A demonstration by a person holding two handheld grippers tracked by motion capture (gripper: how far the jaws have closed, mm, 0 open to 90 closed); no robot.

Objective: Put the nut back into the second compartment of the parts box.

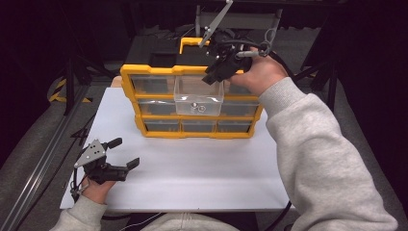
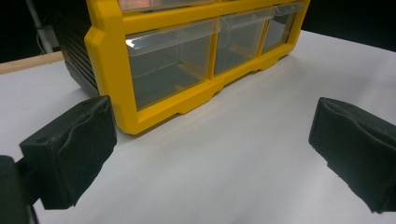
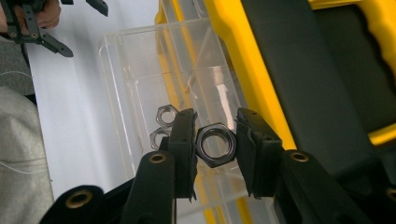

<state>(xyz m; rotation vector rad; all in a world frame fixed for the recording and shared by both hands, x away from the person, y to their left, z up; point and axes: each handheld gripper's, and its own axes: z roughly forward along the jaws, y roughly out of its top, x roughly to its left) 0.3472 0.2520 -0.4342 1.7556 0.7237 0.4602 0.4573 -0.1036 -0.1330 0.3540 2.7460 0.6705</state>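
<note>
Our right gripper (image 3: pixel 215 147) pinches a steel nut (image 3: pixel 215 145) above the clear drawer (image 1: pixel 198 94) pulled out of the yellow organizer (image 1: pixel 192 132), where two more nuts (image 3: pixel 162 125) lie. Our left gripper (image 1: pixel 126 153) rests on the white table (image 1: pixel 202 173), jaws spread wide and holding nothing.

High view: fixed cam above the person's side, faces fwd and down, far enough to take in the whole white tabletop (image 1: pixel 202 178) and the yellow organizer (image 1: pixel 192 103).

Left gripper view: cam on the left gripper (image 2: pixel 210 158), low over the tabletop, close to the organizer's bottom drawer row.

Right gripper view: cam on the right gripper (image 3: pixel 215 149), looks steeply down, very close above the pulled-out clear drawer (image 3: pixel 140 70).

Shared: organizer and tabletop appear in all 3 views; drawer in high + right gripper views.
</note>
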